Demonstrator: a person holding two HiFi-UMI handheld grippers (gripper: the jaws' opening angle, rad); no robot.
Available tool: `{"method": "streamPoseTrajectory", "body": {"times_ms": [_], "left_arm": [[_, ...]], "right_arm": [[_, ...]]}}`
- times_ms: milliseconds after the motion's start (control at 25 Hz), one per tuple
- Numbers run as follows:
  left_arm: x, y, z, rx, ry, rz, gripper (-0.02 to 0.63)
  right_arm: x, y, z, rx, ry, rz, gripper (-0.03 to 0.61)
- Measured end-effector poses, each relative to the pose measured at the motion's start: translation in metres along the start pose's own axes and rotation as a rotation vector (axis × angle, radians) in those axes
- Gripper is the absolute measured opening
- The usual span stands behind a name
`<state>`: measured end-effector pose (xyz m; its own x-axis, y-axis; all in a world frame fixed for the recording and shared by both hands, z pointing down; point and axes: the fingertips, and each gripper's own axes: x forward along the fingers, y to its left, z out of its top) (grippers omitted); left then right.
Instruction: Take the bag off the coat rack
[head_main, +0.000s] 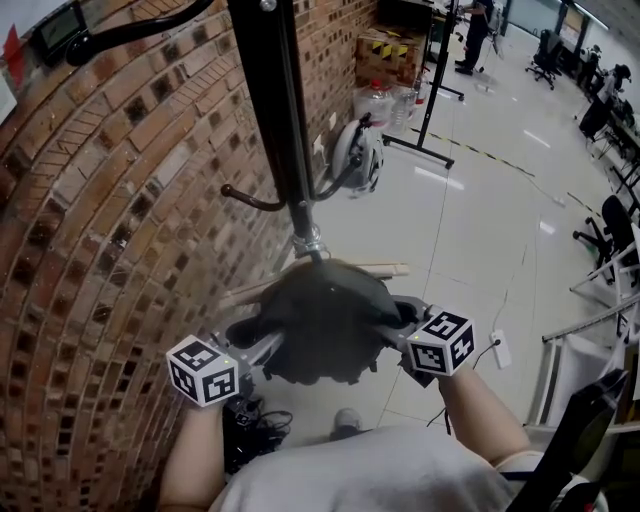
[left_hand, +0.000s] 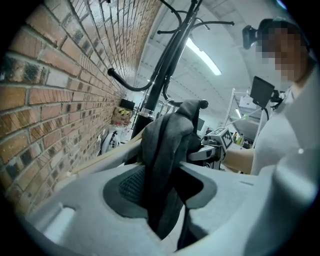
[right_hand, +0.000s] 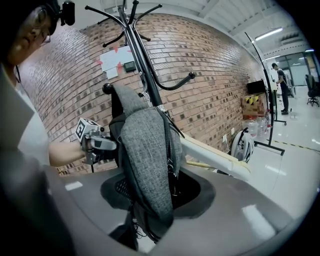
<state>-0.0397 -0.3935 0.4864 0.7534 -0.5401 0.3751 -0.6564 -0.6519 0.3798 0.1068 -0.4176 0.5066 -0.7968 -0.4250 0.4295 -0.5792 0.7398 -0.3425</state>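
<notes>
Head view shows the left gripper (head_main: 262, 348) and the right gripper (head_main: 398, 325) clamped on opposite sides of the dark grey bag (head_main: 320, 320); each gripper view shows bag fabric pinched between that gripper's jaws; the bag hangs against the black pole of the coat rack (head_main: 278, 120), its top at a ball-tipped hook (right_hand: 106, 89), close to the brick wall (head_main: 110, 260).

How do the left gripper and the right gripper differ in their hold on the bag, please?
The left gripper holds the bag on the side by the brick wall; the right gripper holds the opposite side. The left gripper pinches a narrow dark fold, the right gripper a broader grey woven panel. Both have fingers closed on the bag.
</notes>
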Motion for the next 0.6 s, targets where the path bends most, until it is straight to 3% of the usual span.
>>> {"method": "streamPoseTrajectory", "body": {"times_ms": [280, 600], "left_arm": [[-0.020, -0.023, 0.027, 0.065, -0.043, -0.007, 0.153], [-0.058, -0.064, -0.013, 0.056, -0.040, -0.041, 0.153]], "right_arm": [[-0.022, 0.025, 0.022, -0.013, -0.064, -0.022, 0.155], [-0.052, 0.082, -0.017, -0.005, -0.065, -0.042, 0.155]]}}
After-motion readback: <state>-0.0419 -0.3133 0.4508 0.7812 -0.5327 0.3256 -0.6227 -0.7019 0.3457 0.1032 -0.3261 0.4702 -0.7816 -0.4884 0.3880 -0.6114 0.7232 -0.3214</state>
